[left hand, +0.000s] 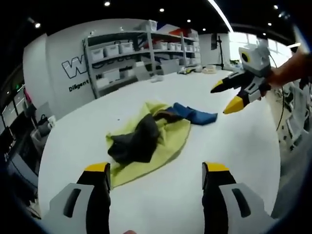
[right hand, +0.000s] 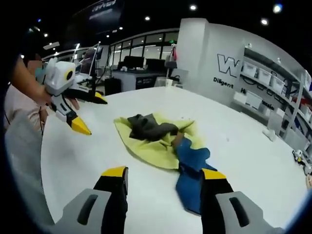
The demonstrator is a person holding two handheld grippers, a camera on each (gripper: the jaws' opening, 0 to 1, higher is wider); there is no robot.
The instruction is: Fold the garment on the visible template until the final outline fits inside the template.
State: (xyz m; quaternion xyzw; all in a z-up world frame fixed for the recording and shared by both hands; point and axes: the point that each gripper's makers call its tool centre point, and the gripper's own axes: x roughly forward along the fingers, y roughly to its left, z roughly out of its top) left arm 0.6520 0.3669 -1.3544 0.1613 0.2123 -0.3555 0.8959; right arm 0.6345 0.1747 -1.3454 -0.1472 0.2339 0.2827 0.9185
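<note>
Garment folding has not visibly begun, judging by how things lie. The left gripper (left hand: 156,170) hovers above the white table (left hand: 234,161) with its yellow-tipped jaws spread wide and nothing between them; it also appears in the right gripper view (right hand: 87,112), held up in a person's hand (right hand: 41,97), jaws parted. The right gripper (right hand: 165,176) is likewise released, jaws apart and empty, and shows in the left gripper view (left hand: 229,95) raised over the far side of the table.

Between the two lies a crumpled heap near the table's middle: a yellow-green cloth (left hand: 168,139) spread at the bottom, a dark grey garment (left hand: 139,139) bunched on top of it, and a blue garment (right hand: 192,173) trailing off one edge. No template outline can be made out on the table. Everything remains to do: separating, flattening and folding.
</note>
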